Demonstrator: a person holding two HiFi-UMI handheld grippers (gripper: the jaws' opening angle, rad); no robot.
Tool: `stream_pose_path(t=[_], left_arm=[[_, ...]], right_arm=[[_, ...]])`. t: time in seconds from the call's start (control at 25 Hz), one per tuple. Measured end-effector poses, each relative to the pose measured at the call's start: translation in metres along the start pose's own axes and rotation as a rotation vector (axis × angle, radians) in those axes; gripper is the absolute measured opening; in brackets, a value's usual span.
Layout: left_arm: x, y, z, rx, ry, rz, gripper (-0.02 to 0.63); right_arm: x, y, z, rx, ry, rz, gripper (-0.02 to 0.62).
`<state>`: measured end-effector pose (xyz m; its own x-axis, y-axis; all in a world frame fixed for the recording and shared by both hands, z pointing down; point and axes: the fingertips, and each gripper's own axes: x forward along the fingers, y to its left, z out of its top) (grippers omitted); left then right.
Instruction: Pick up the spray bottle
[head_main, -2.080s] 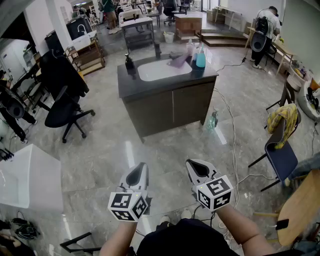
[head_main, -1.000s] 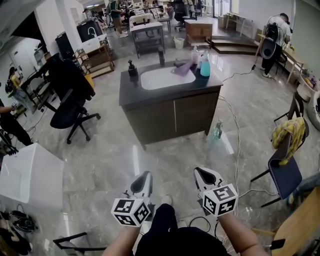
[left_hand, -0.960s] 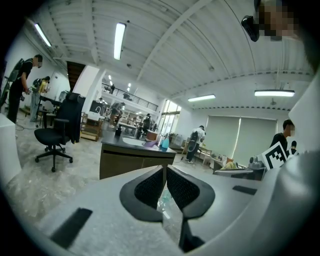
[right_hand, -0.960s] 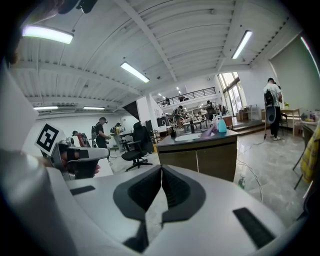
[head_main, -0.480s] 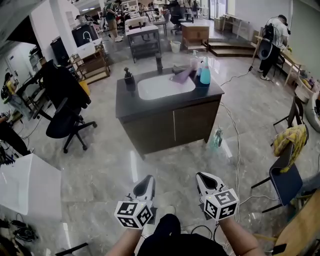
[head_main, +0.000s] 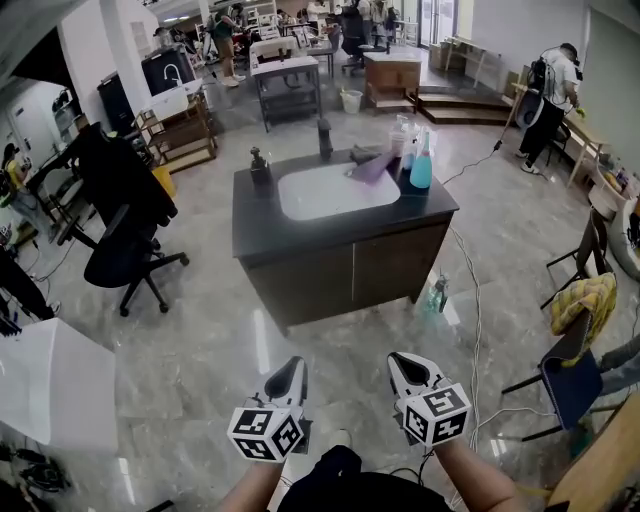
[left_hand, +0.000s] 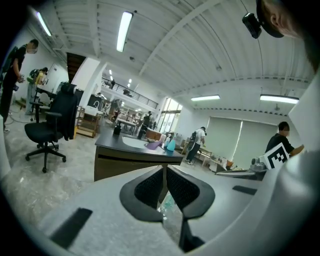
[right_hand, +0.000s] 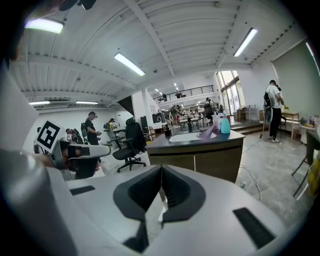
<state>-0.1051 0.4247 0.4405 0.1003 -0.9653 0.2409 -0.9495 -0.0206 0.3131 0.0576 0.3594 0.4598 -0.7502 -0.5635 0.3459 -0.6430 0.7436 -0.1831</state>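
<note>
1. The blue spray bottle (head_main: 421, 170) stands upright on the dark tabletop (head_main: 258, 215). It is well ahead of both tongs, more to the right tongs' side, near a purple cloth (head_main: 372, 166).
2. The left tongs (head_main: 287, 375) and right tongs (head_main: 405, 368) are both closed tight, with nothing between them.
3. Risk: a second greenish bottle (head_main: 437, 293) on the floor, nearer the right tongs, could be taken by mistake. Tongs that arrive closed may also knock the target over.
4. The white sink basin (head_main: 335, 192) looks empty.
</note>
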Motion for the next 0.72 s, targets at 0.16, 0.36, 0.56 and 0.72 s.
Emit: stream_pose_path(t=[0.16,0.36,0.56,0.72], left_arm=[[0.02,0.014,0.005,0.01,0.011,-0.015,0.018],[0.046,0.039,0.017,0.004,0.023,-0.025,0.018],[0.069,0.062,0.024,0.008,0.04,-0.046,0.018],[0.087,0.078,0.029,0.0,0.058,-0.053,0.018]], right_arm=[[0.027,-0.006,0.008,-0.001,0.009,-0.005,0.008],[0.062,-0.009,0.019,-0.007,0.016,-0.004,0.008],[0.093,-0.015,0.027,0.003,0.017,-0.029,0.008],[0.11,-0.018,0.034,0.005,0.022,-0.045,0.008]])
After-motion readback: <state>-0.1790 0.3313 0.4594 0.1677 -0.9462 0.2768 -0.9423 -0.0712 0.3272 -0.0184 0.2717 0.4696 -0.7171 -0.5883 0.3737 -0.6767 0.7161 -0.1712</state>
